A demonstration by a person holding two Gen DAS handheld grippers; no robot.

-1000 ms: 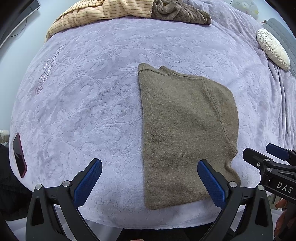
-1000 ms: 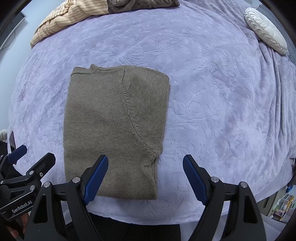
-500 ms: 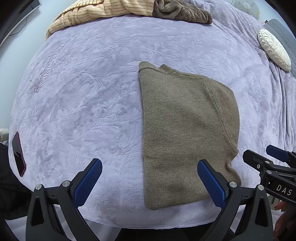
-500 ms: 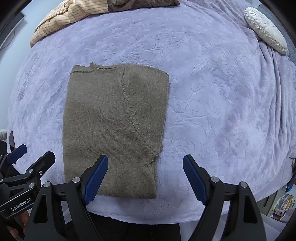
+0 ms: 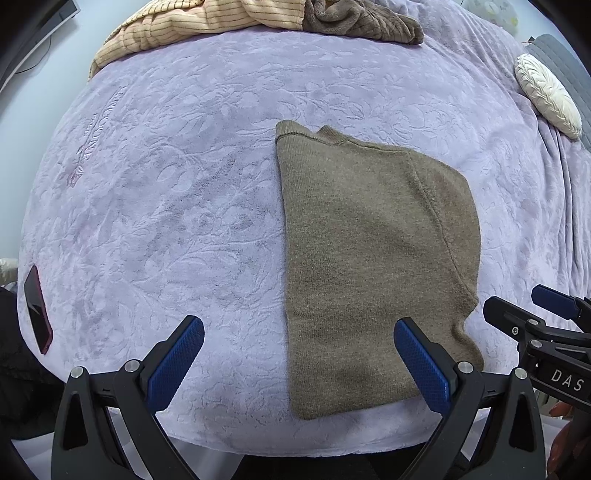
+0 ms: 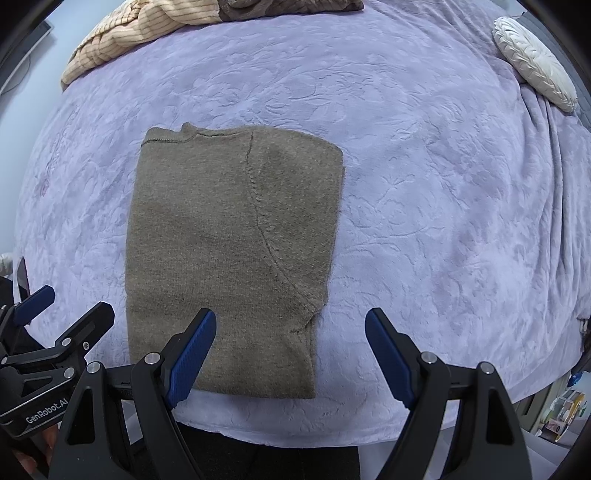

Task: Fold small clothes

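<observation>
An olive-brown knit sweater [image 5: 373, 266] [image 6: 229, 251] lies folded into a tall rectangle on the lilac bedspread [image 5: 166, 206] [image 6: 424, 206], its hem near the bed's front edge. My left gripper [image 5: 299, 358] hovers above that front edge, open and holding nothing, straddling the sweater's left edge. My right gripper [image 6: 290, 350] is open too, hanging over the sweater's lower right corner. Each gripper shows at the side of the other's view. Neither touches the cloth.
A tan striped garment [image 5: 192, 26] and a brown garment [image 5: 362, 22] are heaped at the far edge of the bed. A white round cushion [image 5: 548, 96] [image 6: 535, 77] lies at the far right. A dark red phone [image 5: 37, 310] sits near the left edge.
</observation>
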